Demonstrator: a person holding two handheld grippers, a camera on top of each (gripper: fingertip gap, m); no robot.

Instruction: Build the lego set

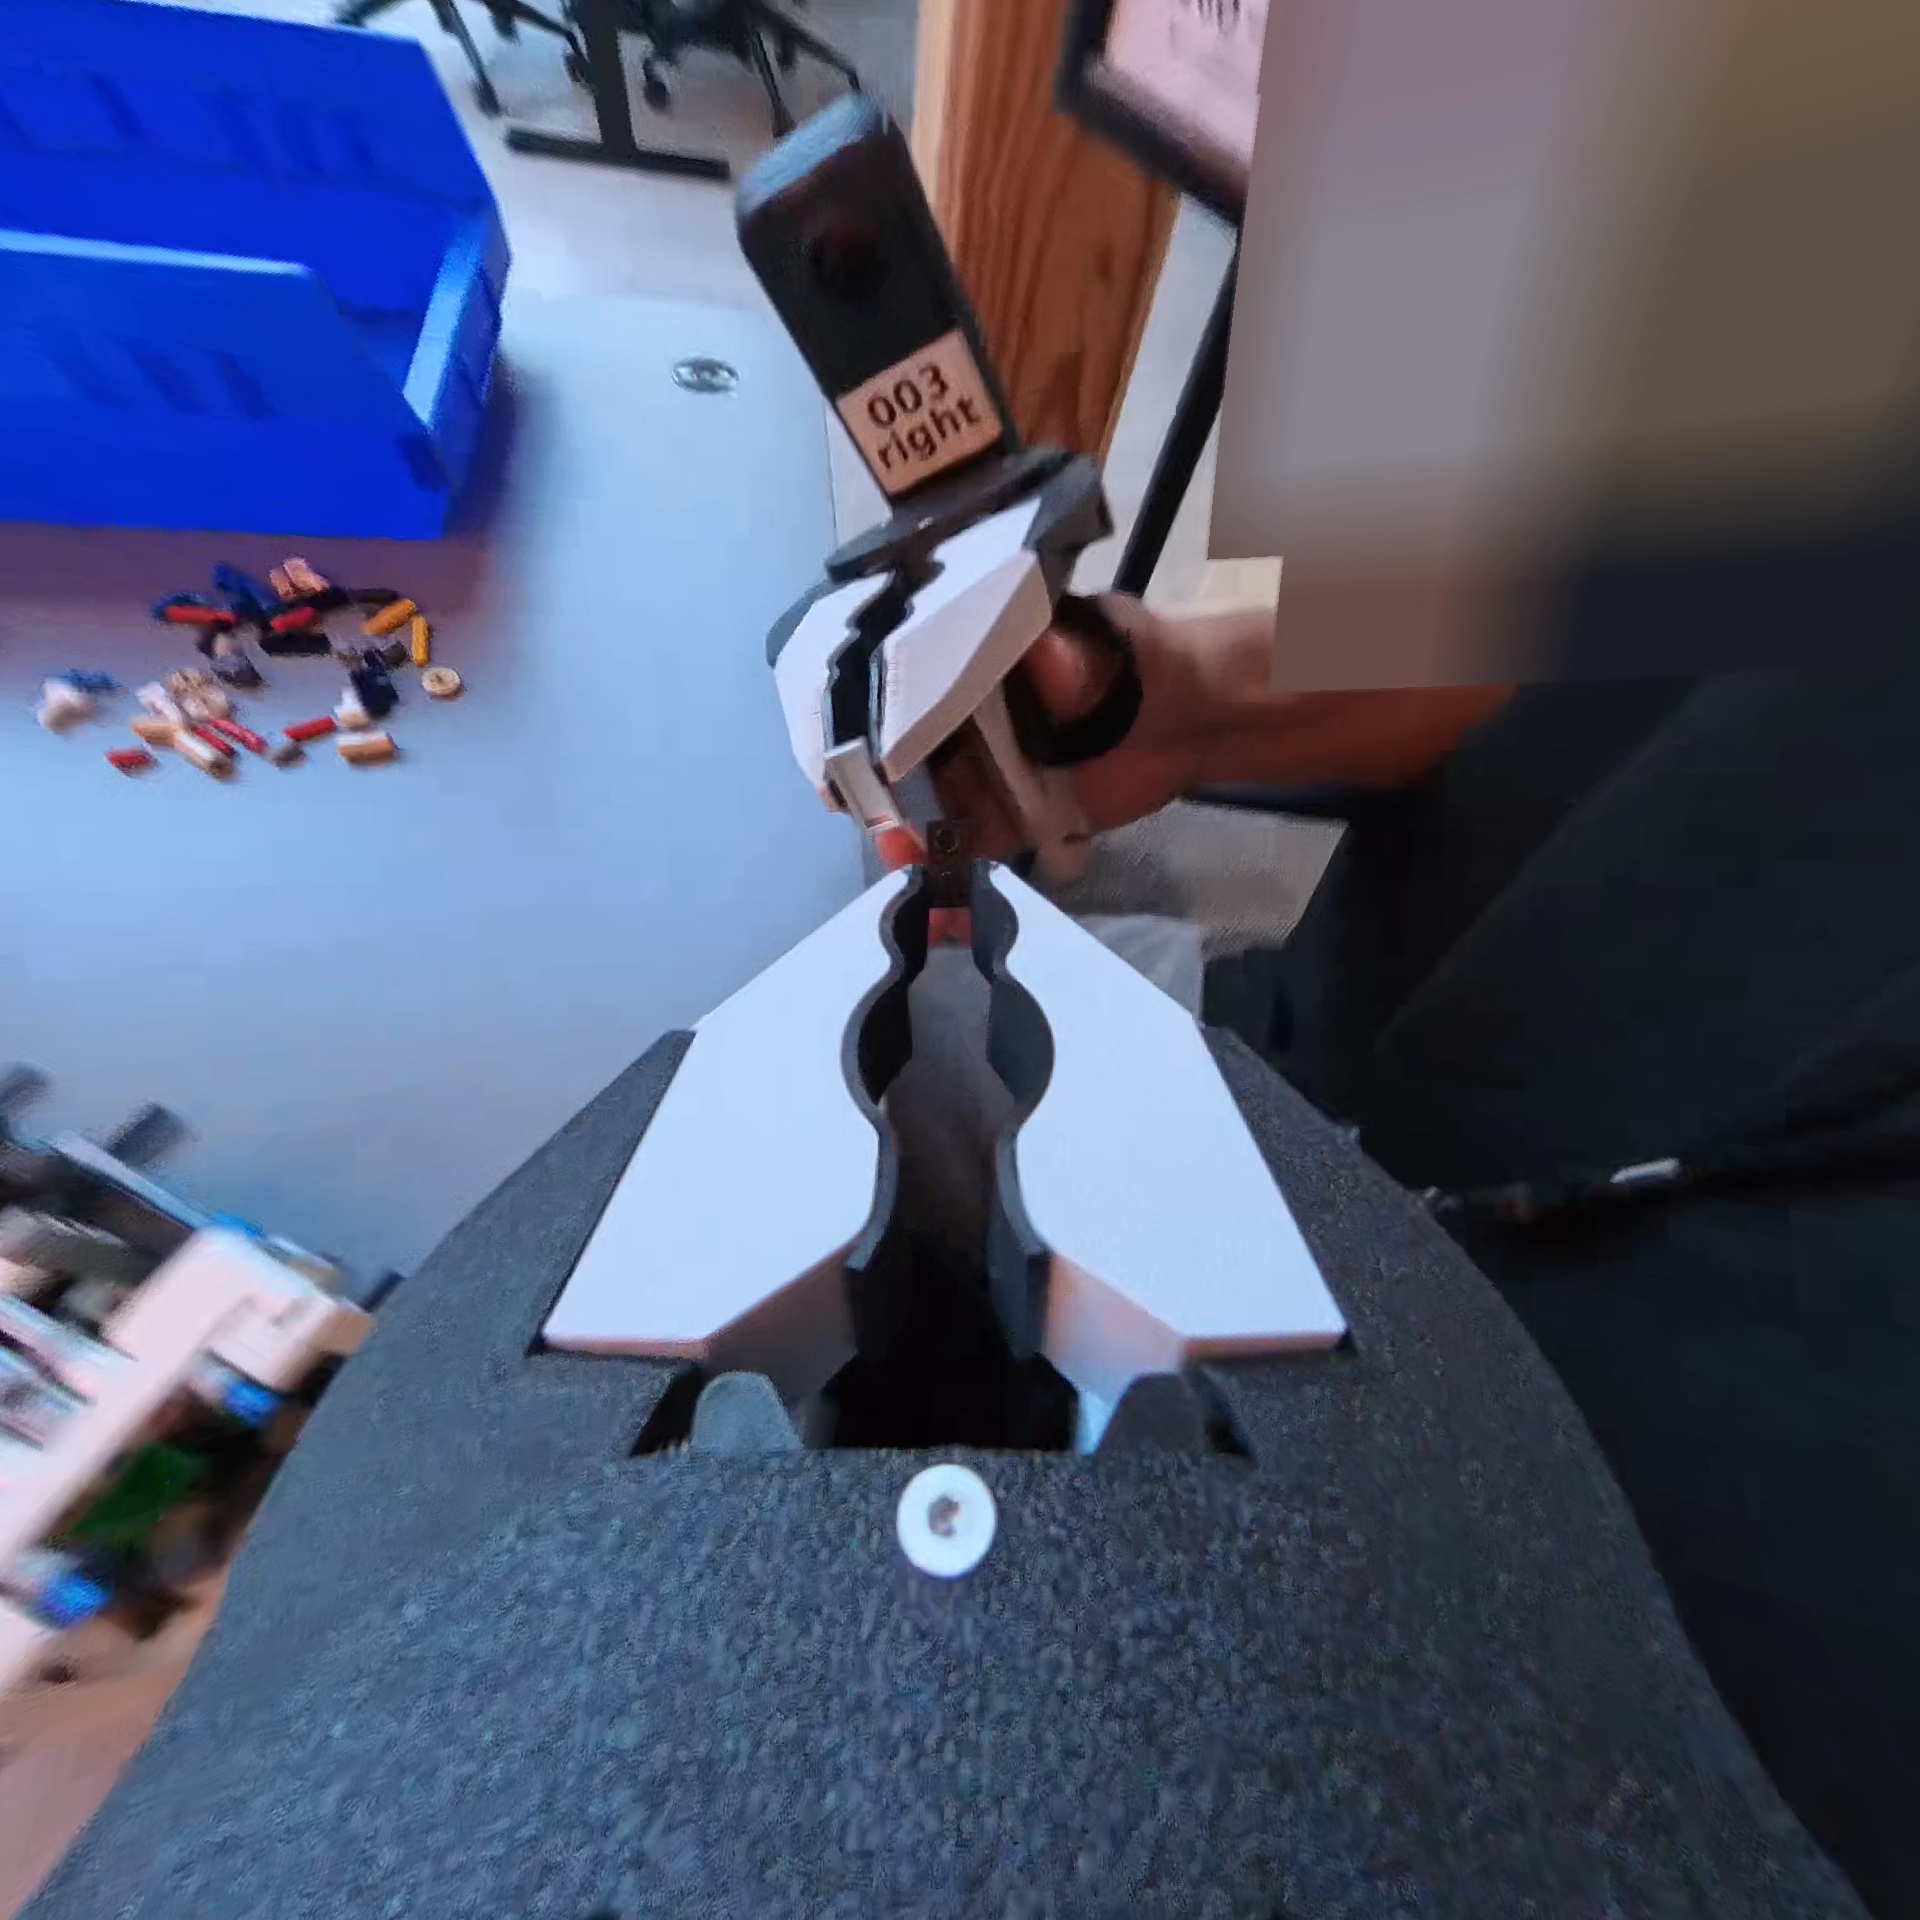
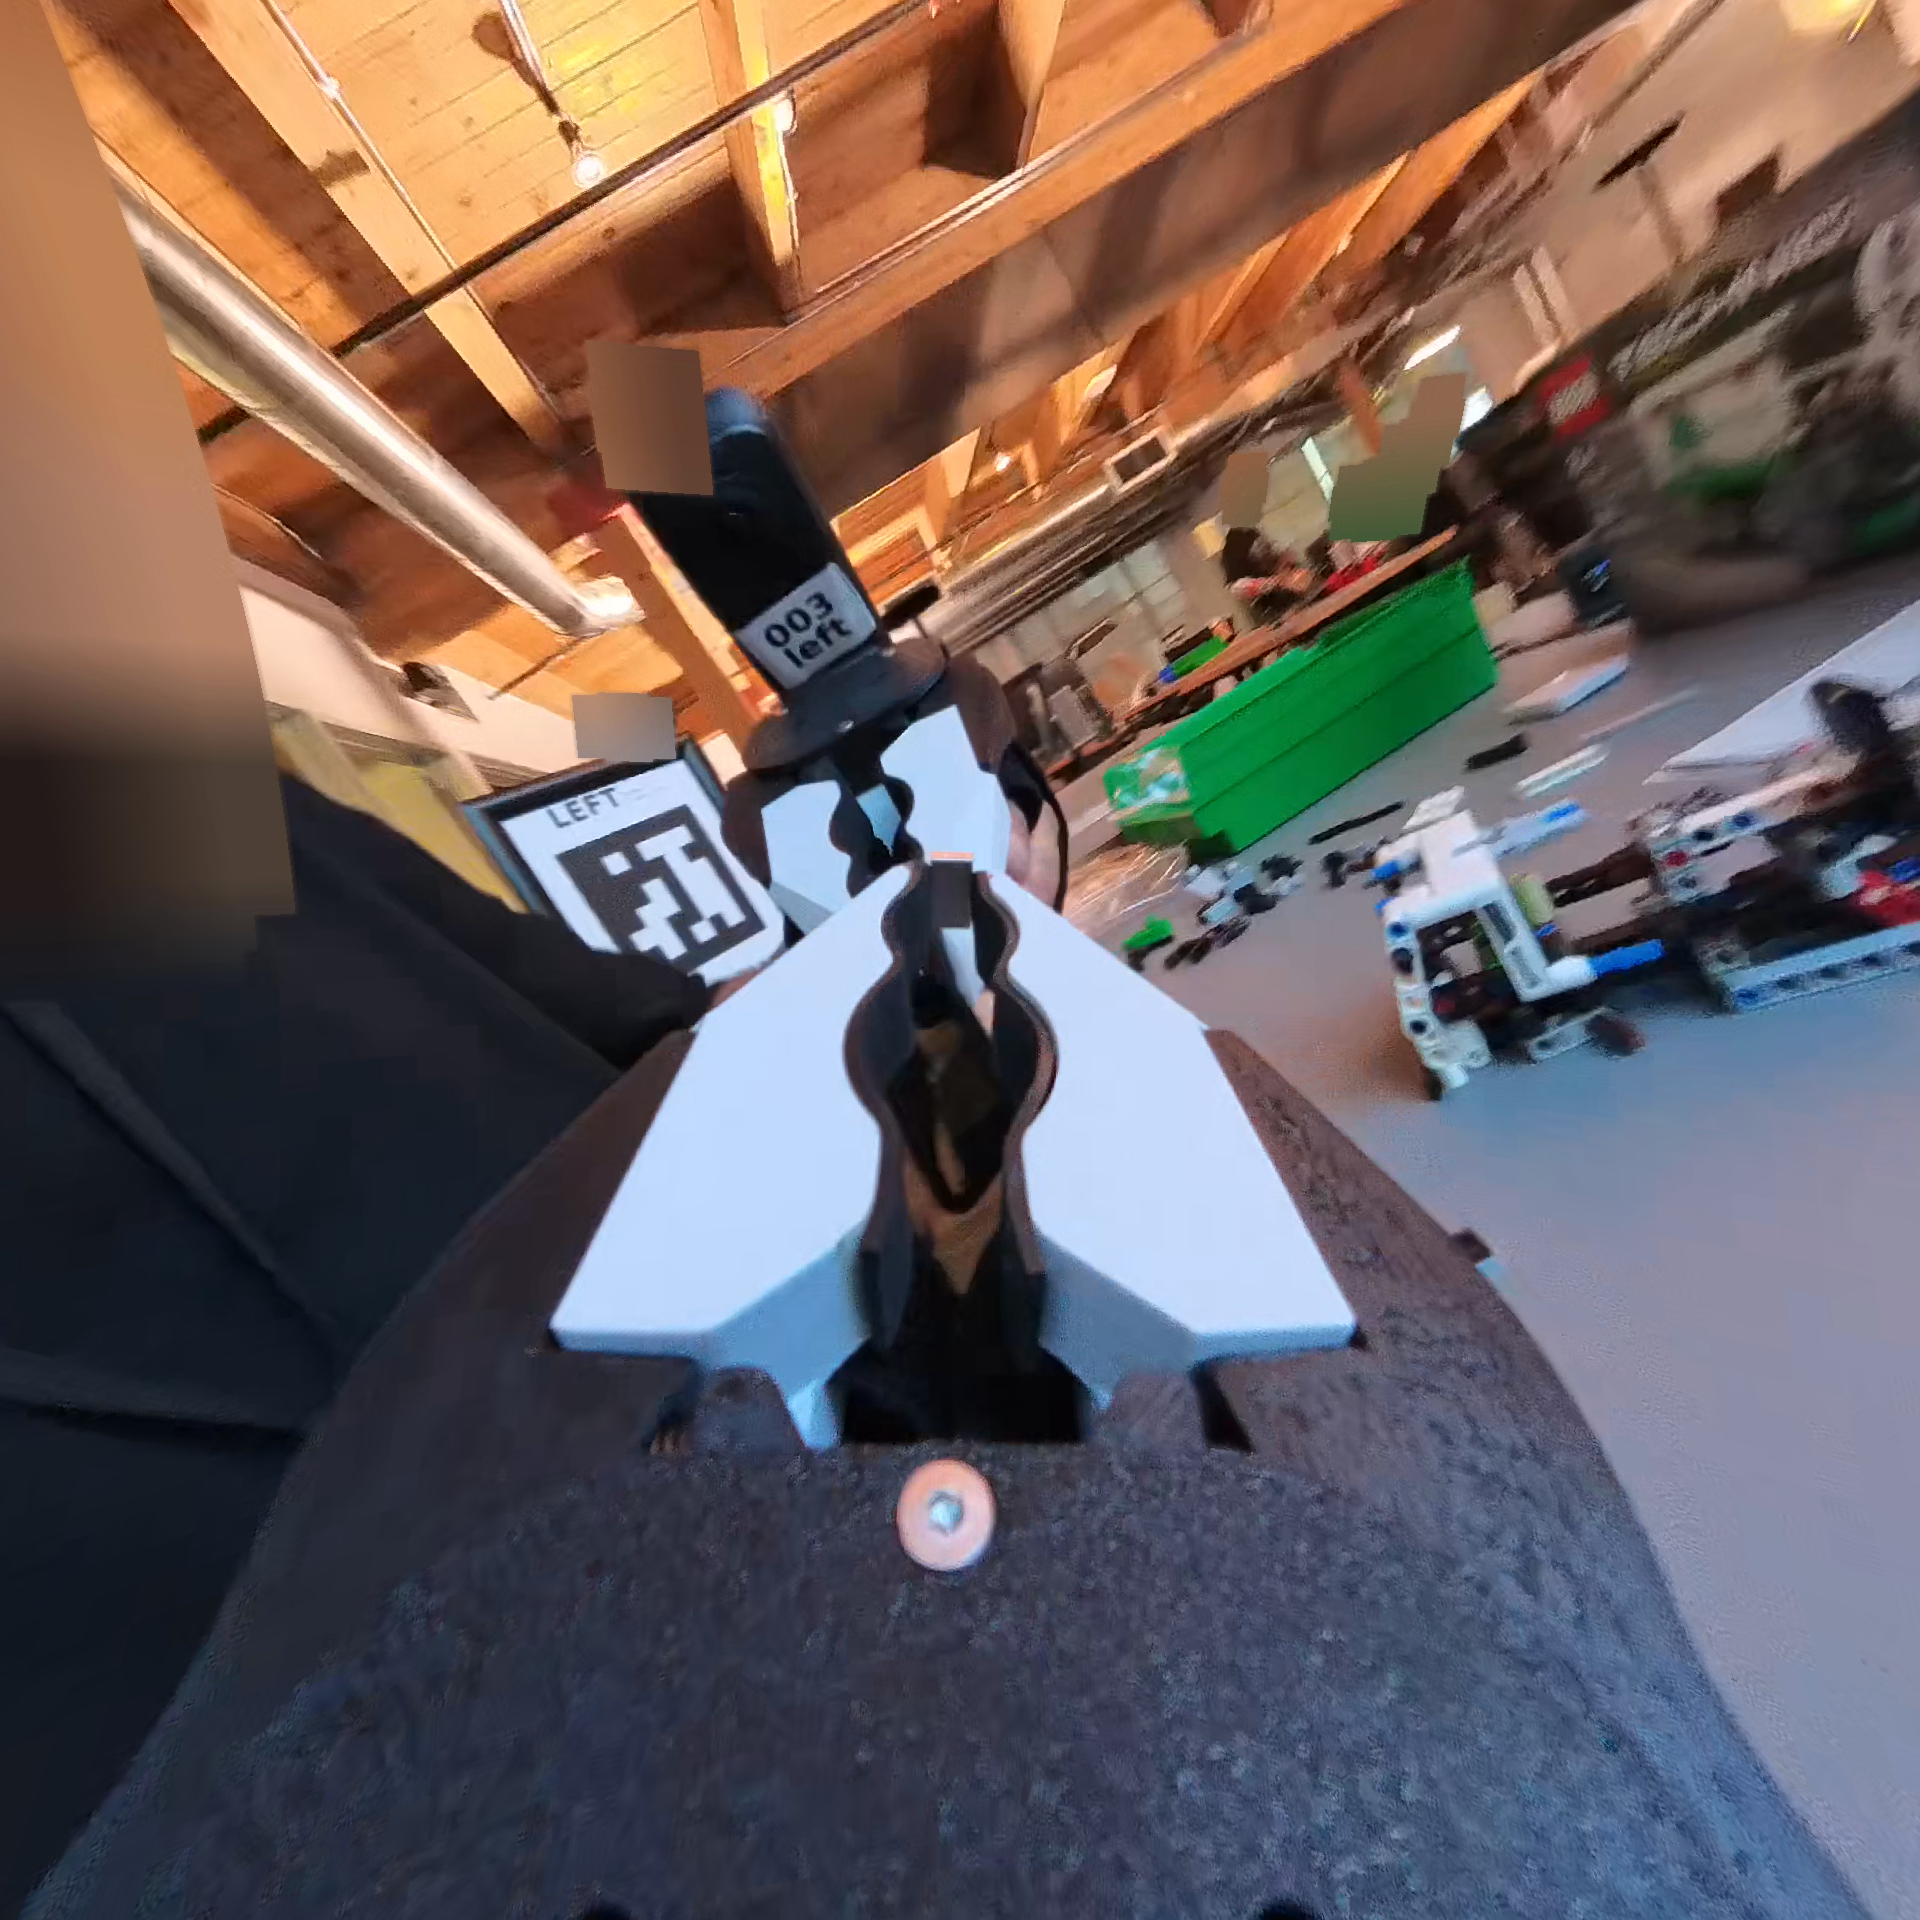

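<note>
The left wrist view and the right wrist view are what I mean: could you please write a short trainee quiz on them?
1. True or false: the loose bricks lie inside the blue bin.
2. In the right wrist view, what colour is the bin beyond the white model? A green, B red, C yellow.
3. In a few words: at what thing do the left gripper and the right gripper meet tip to tip?

Key
1. False: they lie on the table in front of it.
2. A.
3. A small black piece between the two pairs of jaws.
</note>
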